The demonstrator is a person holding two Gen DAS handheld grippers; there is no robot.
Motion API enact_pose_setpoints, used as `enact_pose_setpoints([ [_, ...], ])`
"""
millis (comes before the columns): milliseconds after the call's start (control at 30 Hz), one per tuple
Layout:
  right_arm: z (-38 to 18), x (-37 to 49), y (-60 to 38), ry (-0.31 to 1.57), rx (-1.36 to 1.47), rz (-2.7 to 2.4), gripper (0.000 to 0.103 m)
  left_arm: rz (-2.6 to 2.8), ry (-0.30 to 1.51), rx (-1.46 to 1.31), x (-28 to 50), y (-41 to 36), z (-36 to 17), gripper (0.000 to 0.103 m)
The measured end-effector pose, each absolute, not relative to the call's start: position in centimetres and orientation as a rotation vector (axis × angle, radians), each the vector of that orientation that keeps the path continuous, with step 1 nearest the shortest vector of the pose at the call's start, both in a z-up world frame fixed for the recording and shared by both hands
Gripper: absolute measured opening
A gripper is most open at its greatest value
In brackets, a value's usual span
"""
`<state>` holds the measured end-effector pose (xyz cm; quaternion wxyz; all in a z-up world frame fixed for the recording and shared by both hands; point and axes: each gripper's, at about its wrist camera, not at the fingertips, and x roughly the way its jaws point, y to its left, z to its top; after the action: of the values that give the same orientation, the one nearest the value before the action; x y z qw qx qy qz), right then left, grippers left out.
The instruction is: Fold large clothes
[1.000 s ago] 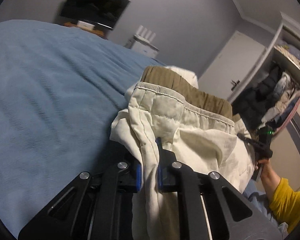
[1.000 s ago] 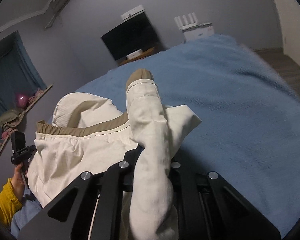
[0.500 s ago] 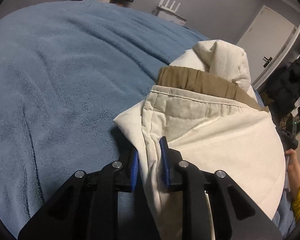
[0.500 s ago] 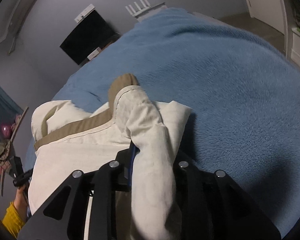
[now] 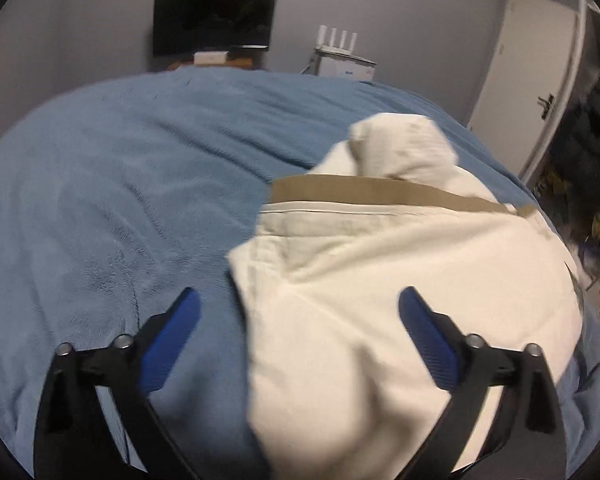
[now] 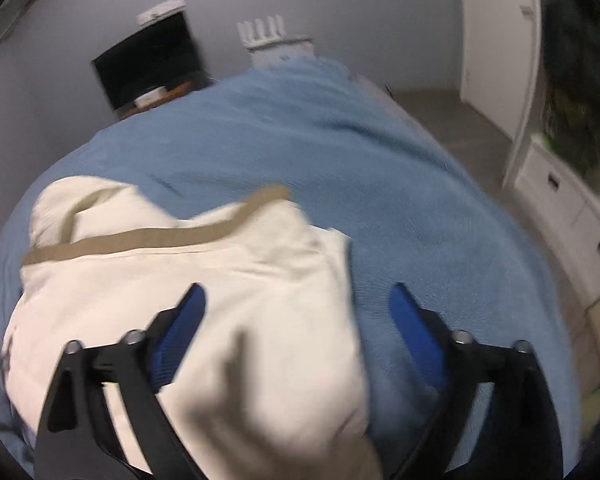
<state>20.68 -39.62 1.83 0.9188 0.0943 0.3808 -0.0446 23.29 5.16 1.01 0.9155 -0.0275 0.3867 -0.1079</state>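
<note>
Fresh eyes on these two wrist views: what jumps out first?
The cream garment with its tan waistband dominates, lying bunched on the blue blanket that covers the bed. Both the left gripper and the right gripper are wide open, blue pads apart, with the cloth's edge lying between the fingers of each. Behind the bed, a dark TV sits against the grey wall.

The cream garment (image 5: 400, 288) is matt woven cloth with a tan fabric band (image 5: 380, 192), lying on a fuzzy, plush blue blanket (image 5: 120, 208). Above the blanket, the television (image 5: 214, 20) screen looks glossy black.
</note>
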Motion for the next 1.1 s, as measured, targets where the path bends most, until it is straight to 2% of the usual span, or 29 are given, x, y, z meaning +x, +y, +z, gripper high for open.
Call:
enact_pose_setpoints([
  [233,4.5,15.6,-33.3,0.814,-0.008,-0.061,0.095,-0.238,0.856,-0.016,20.7,-1.1,2.1,0.096],
  [467,1.3,11.2,-31.4,0.943,0.058,0.027,0.095,-0.329,0.892,-0.008,18.2,-6.6,1.2,0.096],
  [600,-1.4,11.4,-30.6,1.002,0.042,-0.004,0.095,-0.361,0.928,0.104,18.3,-11.4,-1.0,0.096],
  [767,-3.8,13.2,-30.3,1.020,0.036,-0.030,0.095,-0.344,0.944,0.222,21.4,-15.3,-3.5,0.097],
  [1100,-5.1,15.7,-31.1,0.921,0.045,-0.011,0.097,-0.246,1.010,0.074,32.8,-15.6,-4.2,0.098],
])
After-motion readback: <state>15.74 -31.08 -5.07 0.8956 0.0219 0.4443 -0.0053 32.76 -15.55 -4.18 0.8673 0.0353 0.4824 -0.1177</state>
